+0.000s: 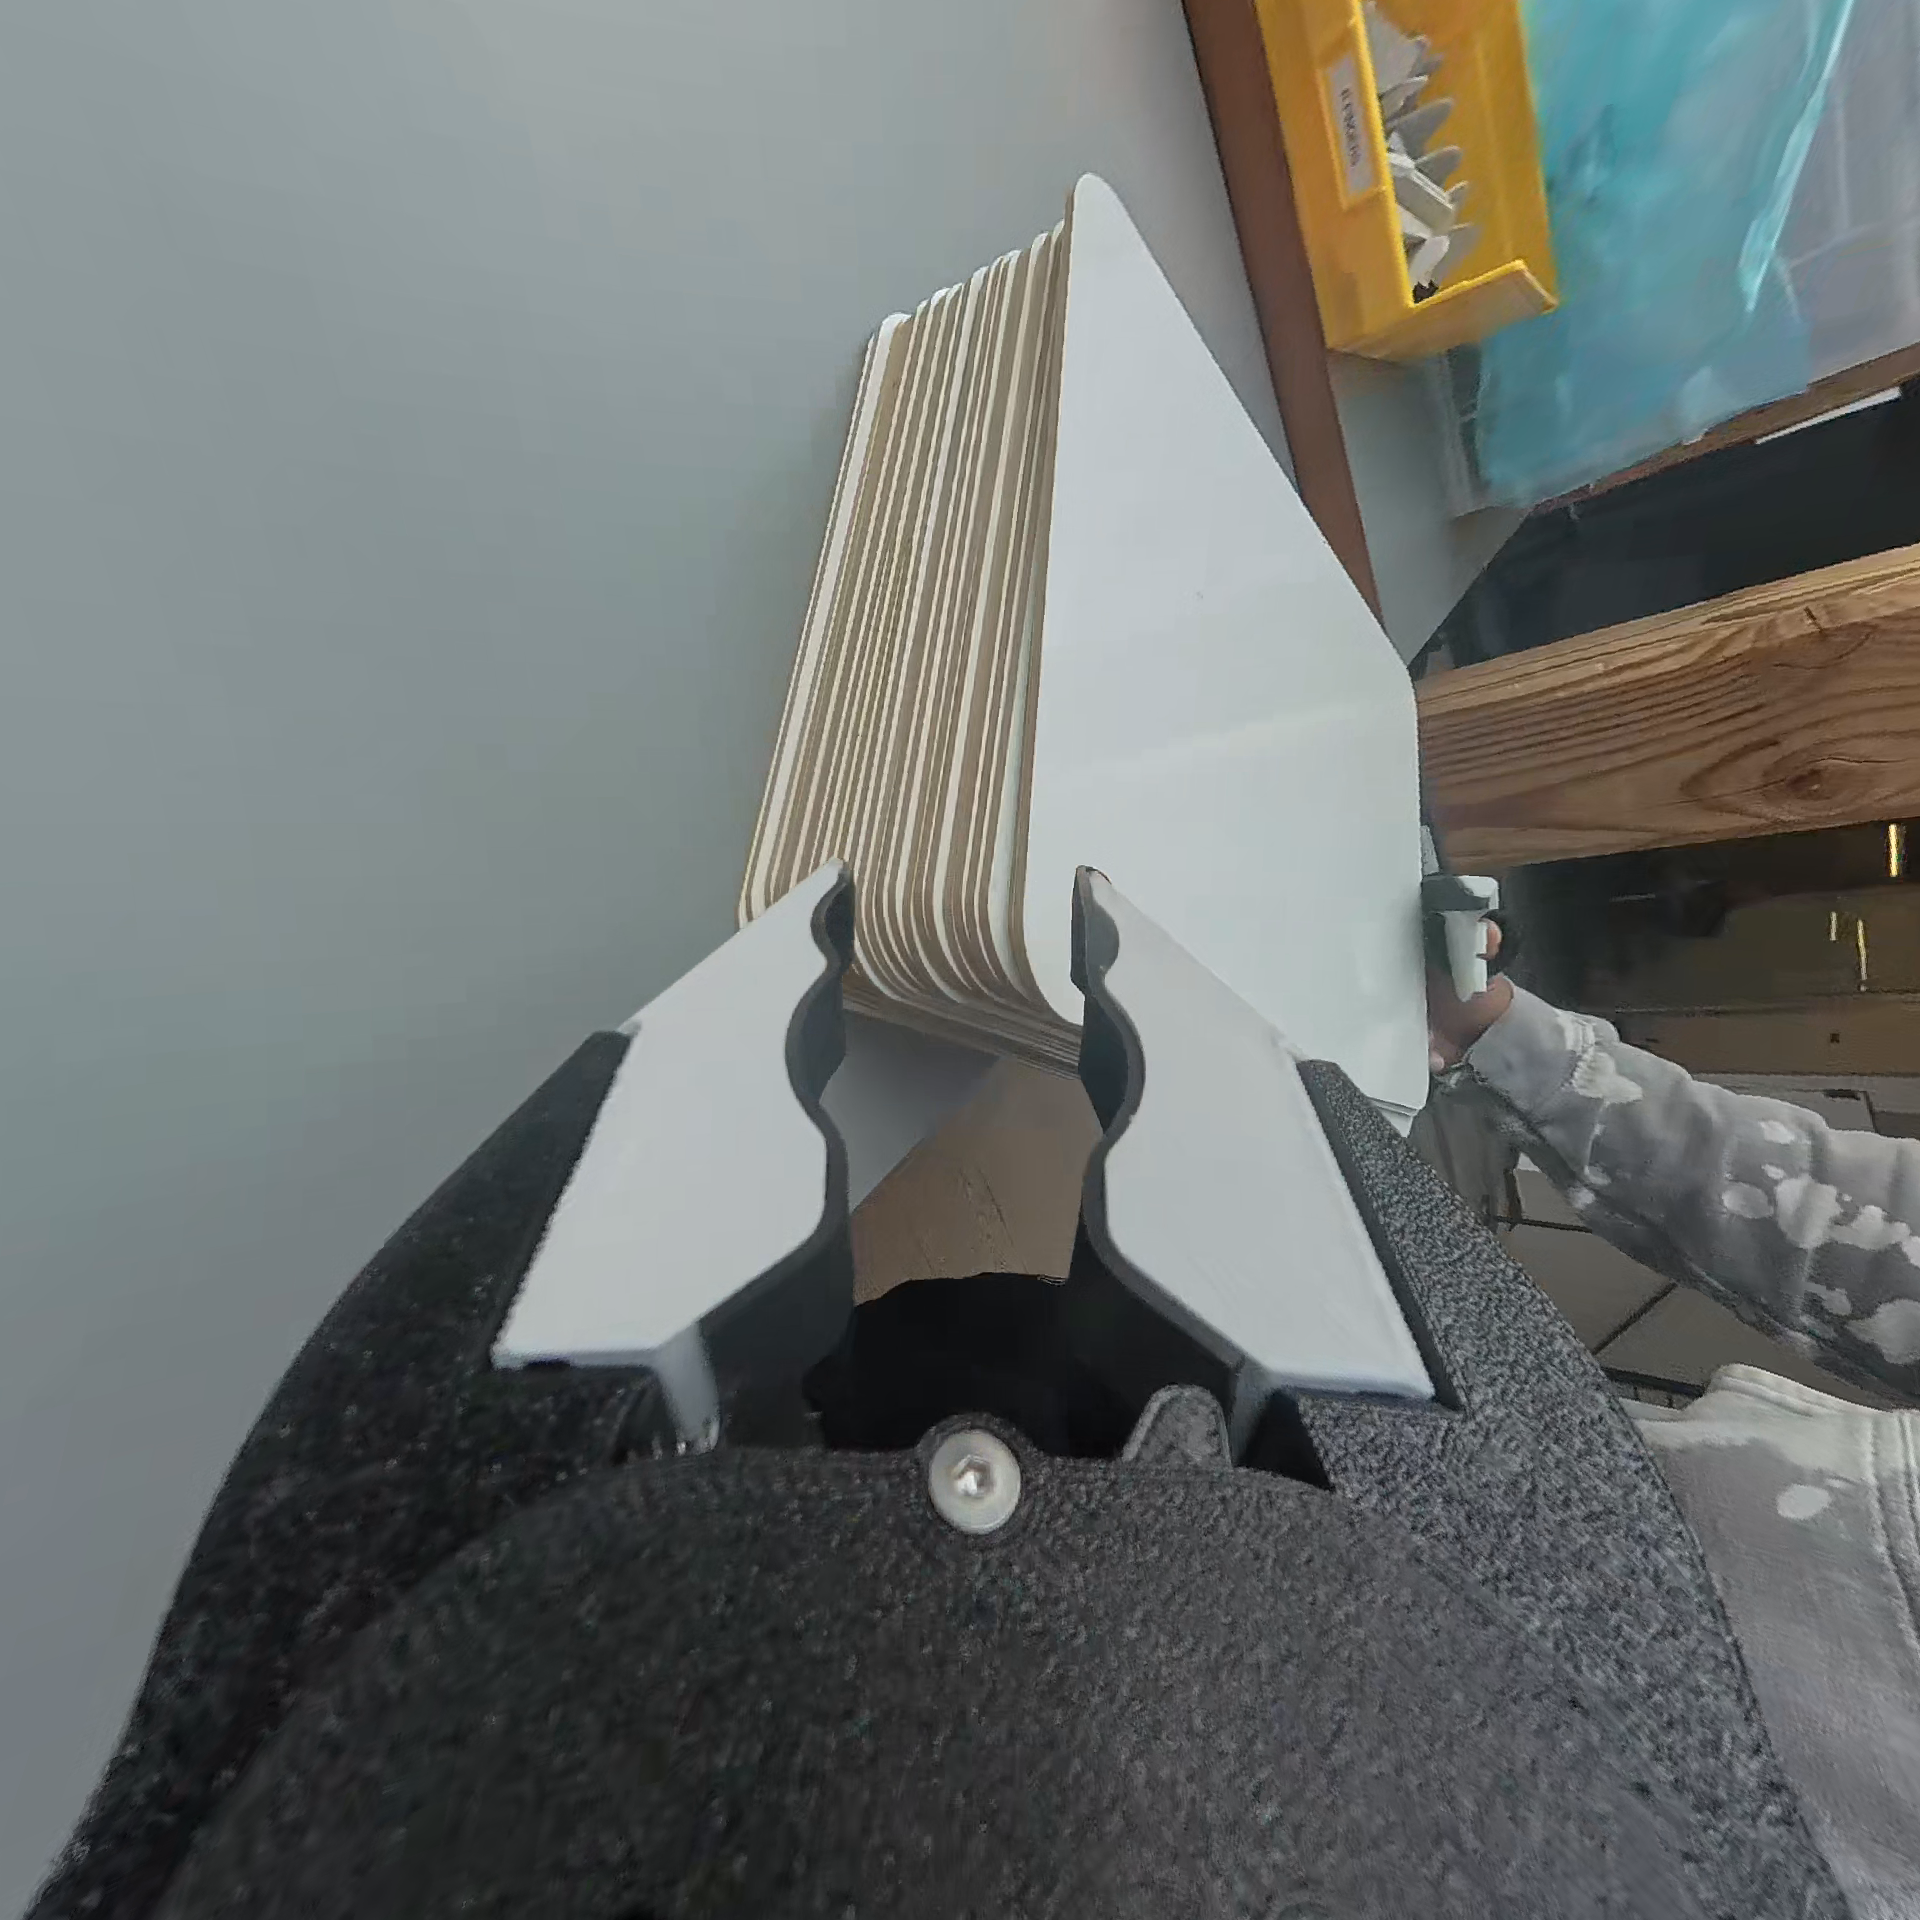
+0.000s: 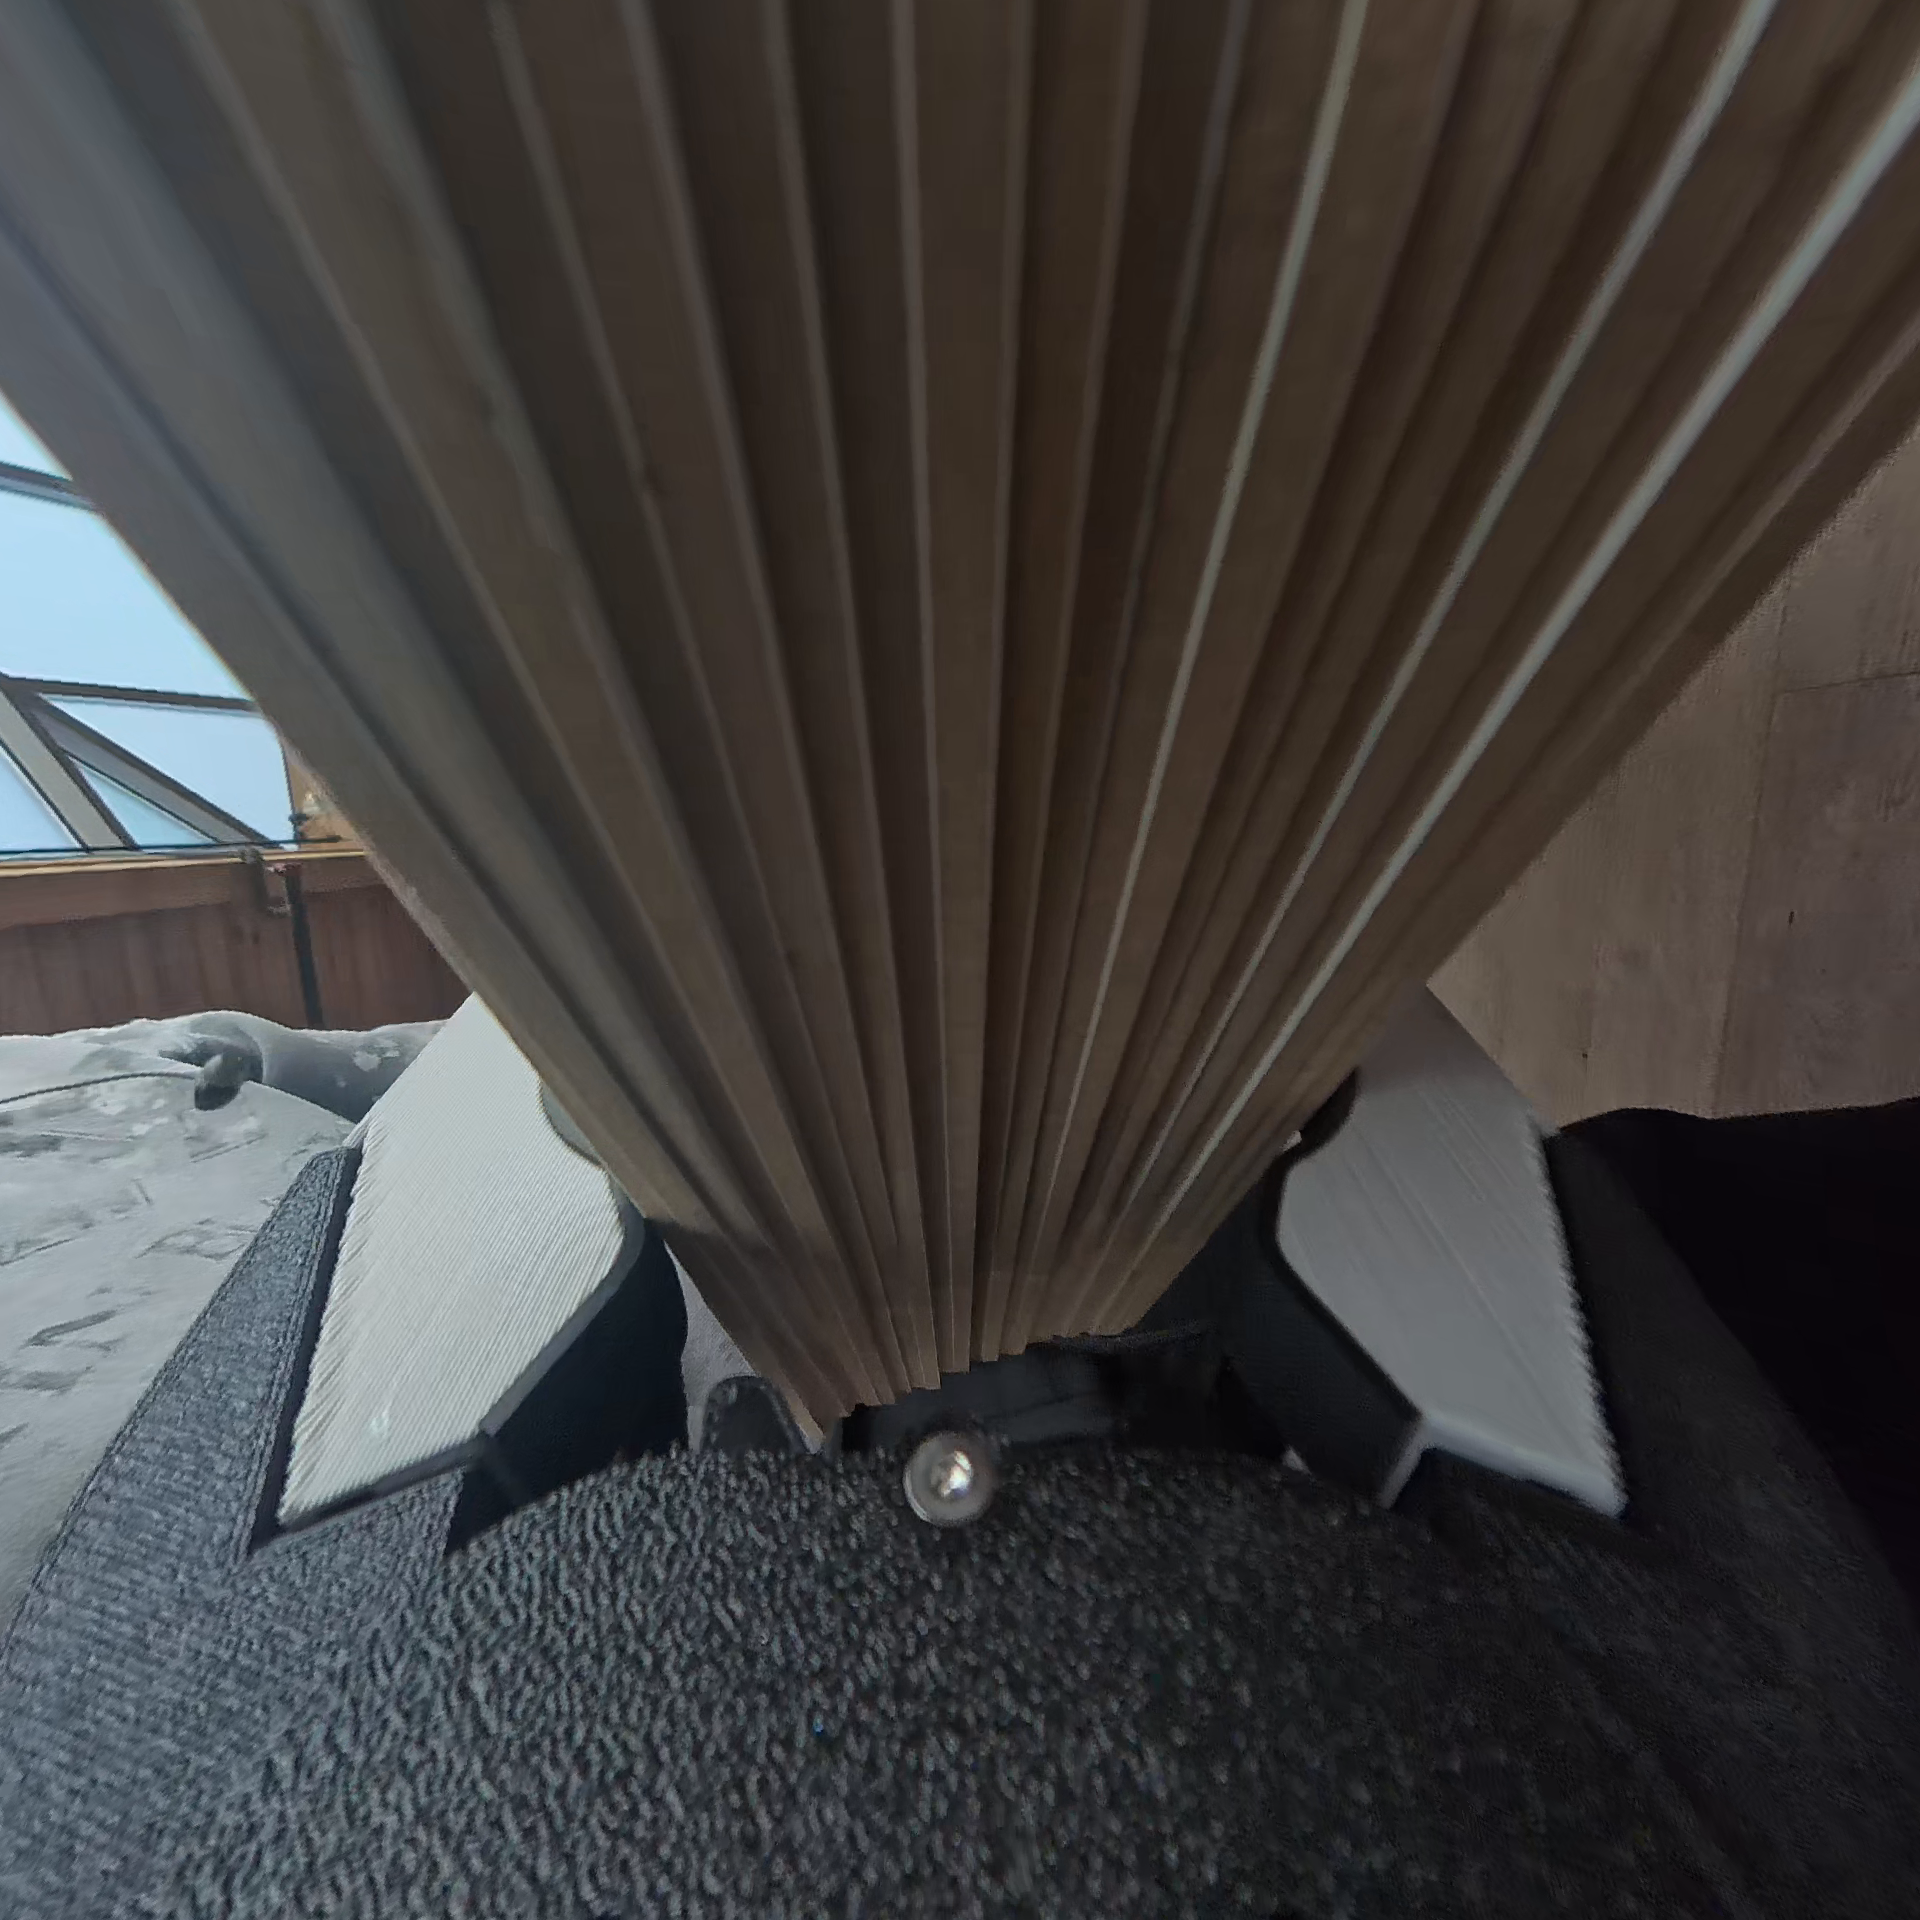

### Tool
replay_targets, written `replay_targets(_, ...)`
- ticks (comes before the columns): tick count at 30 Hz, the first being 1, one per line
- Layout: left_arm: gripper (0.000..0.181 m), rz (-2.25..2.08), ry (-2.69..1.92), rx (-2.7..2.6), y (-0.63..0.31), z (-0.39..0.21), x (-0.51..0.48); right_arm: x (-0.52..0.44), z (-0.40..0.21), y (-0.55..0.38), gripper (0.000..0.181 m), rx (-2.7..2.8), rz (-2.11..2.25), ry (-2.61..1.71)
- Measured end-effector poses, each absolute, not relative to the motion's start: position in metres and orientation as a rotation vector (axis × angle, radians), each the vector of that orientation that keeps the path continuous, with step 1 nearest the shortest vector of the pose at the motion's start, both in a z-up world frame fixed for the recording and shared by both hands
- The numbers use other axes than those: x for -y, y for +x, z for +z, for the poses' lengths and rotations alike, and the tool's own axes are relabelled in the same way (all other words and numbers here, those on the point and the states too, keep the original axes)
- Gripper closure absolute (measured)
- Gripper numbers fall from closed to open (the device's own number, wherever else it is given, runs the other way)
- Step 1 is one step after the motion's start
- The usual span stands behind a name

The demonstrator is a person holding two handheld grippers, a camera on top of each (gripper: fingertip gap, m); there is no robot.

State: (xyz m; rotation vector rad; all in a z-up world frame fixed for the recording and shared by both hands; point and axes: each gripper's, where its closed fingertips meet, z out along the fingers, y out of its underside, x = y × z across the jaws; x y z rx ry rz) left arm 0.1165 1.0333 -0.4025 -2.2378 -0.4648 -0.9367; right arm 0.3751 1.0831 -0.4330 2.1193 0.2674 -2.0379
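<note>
Left tool point(image 1: 961, 914): lower middle of the left wrist view, fingers parted with a clear gap, nothing between them; the left fingertip sits just at the near corner of the stack, though whether it touches I cannot tell

Stack of boards point(image 1: 935, 644): thin white-faced panels with brown edges and rounded corners, standing on edge against the grey desk point(image 1: 364, 520); it lies straight ahead of the left tool, long axis running away toward the upper middle of the frame, the outermost white face turned to the right

Right tool point(image 1: 1460, 935): small at the right edge of the left wrist view, on the far side of the outer board, a person's hand and a pale mottled sleeve point(image 1: 1714, 1195) behind it

Right tool close up point(image 2: 961, 1195): fingers spread wide around the stack's edges point(image 2: 935, 623), which fan up from the lower middle and fill the frame; the boards sit deep in the throat, so this tool is gripping the stack and is the nearer one

Background: yellow bin point(image 1: 1403, 187) of pale parts in the upper right; wooden beam point(image 1: 1683, 717) at the right
</note>
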Motion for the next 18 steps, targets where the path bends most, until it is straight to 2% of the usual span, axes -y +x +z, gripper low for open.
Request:
replay_targets(7,0.115,-1.115,-2.395,0.219,0.151,-0.423,-1.079,-1.067,-0.433,0.379,0.049,-0.242,-2.056,2.135)
replay_targets(18,0.119,-1.089,-2.57,0.052,0.158,-0.43,-1.09,-1.076,-0.439,0.373,0.045,-0.087,-2.012,2.289)
